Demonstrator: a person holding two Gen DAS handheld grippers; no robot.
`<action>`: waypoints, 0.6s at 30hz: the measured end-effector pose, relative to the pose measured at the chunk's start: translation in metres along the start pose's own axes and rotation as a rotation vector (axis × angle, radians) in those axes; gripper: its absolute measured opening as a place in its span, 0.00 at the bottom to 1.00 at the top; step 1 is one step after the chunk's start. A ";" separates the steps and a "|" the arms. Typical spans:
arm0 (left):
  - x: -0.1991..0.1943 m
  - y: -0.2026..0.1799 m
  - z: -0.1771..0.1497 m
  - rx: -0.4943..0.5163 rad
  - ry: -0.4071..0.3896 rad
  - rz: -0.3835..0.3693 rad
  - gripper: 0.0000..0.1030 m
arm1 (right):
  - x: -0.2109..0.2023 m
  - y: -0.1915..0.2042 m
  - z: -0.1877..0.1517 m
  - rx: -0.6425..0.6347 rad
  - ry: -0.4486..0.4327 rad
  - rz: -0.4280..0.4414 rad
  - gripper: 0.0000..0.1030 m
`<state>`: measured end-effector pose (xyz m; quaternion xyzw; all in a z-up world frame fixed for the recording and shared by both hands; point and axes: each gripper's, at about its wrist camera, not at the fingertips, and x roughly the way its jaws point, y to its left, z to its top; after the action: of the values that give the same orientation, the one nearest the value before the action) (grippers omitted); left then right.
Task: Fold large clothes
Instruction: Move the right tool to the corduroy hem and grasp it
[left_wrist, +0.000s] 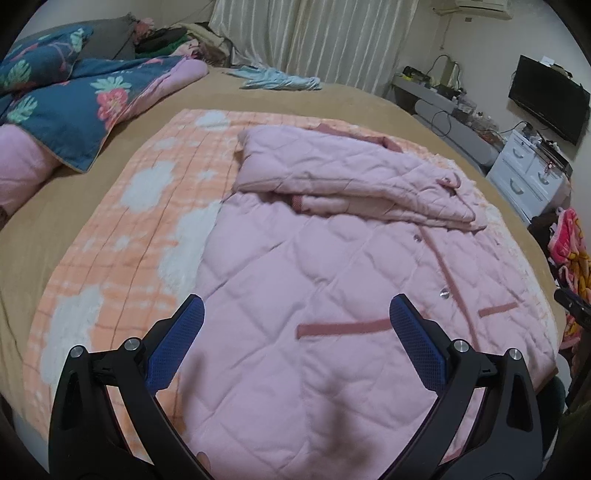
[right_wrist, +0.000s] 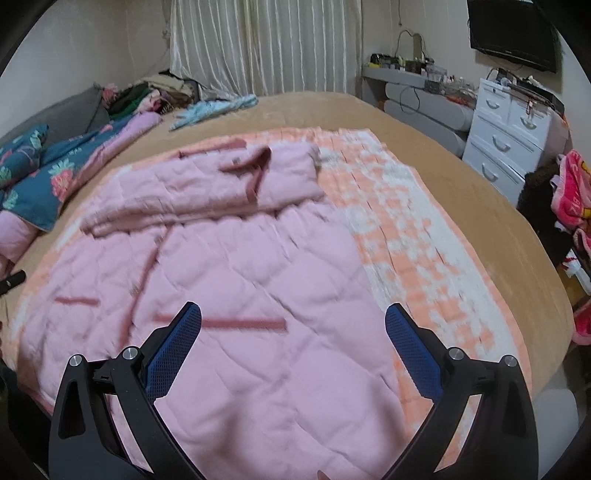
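- Hovering over the near hem, you have the left gripper (left_wrist: 297, 321) and the right gripper (right_wrist: 293, 325) both above the pink quilted button-front jacket (left_wrist: 314, 266), which lies spread on the orange-and-white checked fleece blanket (left_wrist: 147, 206) on the tan-covered bed (left_wrist: 55, 206).
- The jacket's far part already looks folded over: a sleeve and the collar end lie doubled across the chest, forming a thick band (left_wrist: 332, 173) on the far side.
- Watch the blanket. In both wrist views the jacket's side edges lie directly on it, so a low pinch at the hem could catch fleece together with the quilting and drag the underlay along.
- Watch the doubled band too. It rests loose on the jacket, so a quick or uneven lift of the near hem would probably slide it off or open it.
- Uneven hands are the other risk: if one corner rises ahead of the other, the padded fabric will likely skew and the fold line will run crooked across the dark pink pocket trims (left_wrist: 343, 328).
- The right wrist view is motion-blurred, so judge that edge with care before you close.
- Left jaws: spread wide, blue pads (left_wrist: 177, 350) well apart, holding nothing; whether they touch the fabric below I cannot tell.
- Right jaws: equally wide, empty, above the jacket's right edge where it meets the blanket.
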<state>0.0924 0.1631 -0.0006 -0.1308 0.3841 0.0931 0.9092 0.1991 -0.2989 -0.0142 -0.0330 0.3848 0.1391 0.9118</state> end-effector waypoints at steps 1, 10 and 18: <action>0.000 0.003 -0.003 -0.003 -0.002 0.000 0.92 | 0.001 -0.002 -0.005 -0.002 0.010 -0.007 0.96; -0.001 0.032 -0.028 -0.054 0.005 0.010 0.92 | 0.011 -0.018 -0.040 -0.011 0.074 -0.050 0.96; 0.001 0.061 -0.051 -0.131 0.057 0.009 0.92 | 0.014 -0.030 -0.055 -0.002 0.134 -0.035 0.96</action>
<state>0.0420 0.2049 -0.0456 -0.1907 0.4034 0.1185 0.8871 0.1785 -0.3334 -0.0638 -0.0496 0.4445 0.1210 0.8862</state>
